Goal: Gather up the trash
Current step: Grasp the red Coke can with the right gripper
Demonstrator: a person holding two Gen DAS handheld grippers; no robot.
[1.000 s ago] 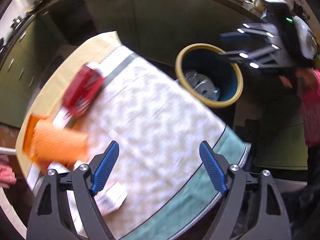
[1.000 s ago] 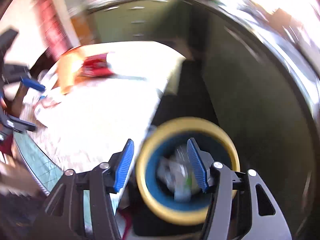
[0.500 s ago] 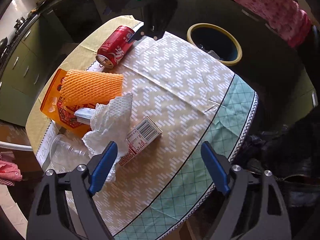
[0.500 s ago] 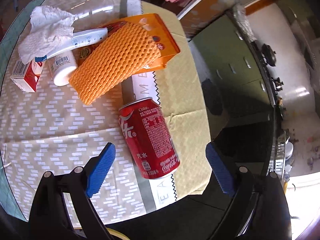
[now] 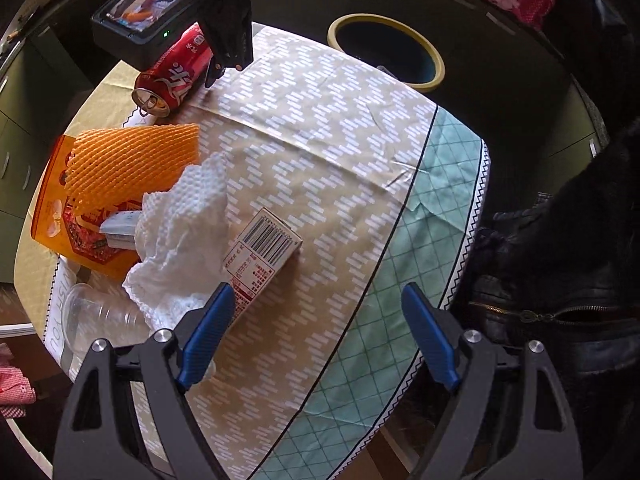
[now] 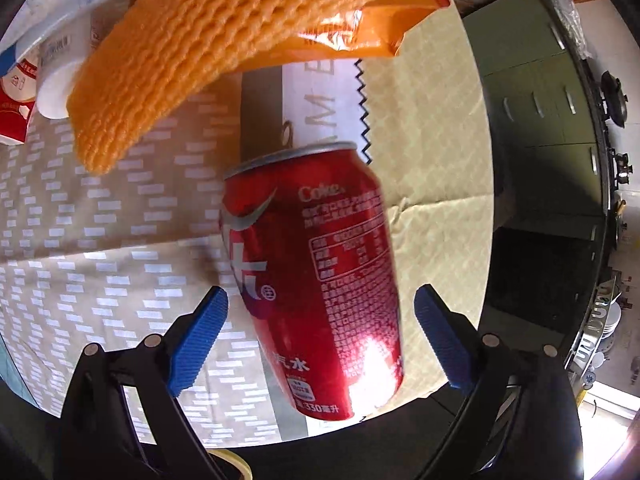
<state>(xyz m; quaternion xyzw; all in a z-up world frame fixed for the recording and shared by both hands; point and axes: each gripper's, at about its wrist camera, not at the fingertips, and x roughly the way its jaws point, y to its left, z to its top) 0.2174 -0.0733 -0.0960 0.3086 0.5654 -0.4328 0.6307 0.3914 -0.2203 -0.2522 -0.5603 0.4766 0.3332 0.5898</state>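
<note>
A red Coke can point(image 6: 316, 272) lies on its side on the table; it also shows at the far side in the left wrist view point(image 5: 176, 72). My right gripper point(image 6: 320, 336) is open with its fingers on either side of the can, not closed on it. My left gripper point(image 5: 316, 336) is open and empty above the near part of the table. In front of it lie a small carton point(image 5: 260, 256), a crumpled white tissue point(image 5: 184, 232), an orange foam net point(image 5: 132, 160) on an orange packet point(image 5: 52, 216), and a clear plastic cup point(image 5: 92, 316).
A yellow-rimmed bin point(image 5: 386, 52) stands on the floor beyond the table's far edge. The patterned tablecloth point(image 5: 340, 168) covers the round table. Green cabinets point(image 6: 536, 92) stand to the side. A person's dark jacket point(image 5: 560, 260) is at the right.
My right gripper has moved in closer over the can, which now lies between its open fingers. My left gripper has stayed nearly still over the near side of the table.
</note>
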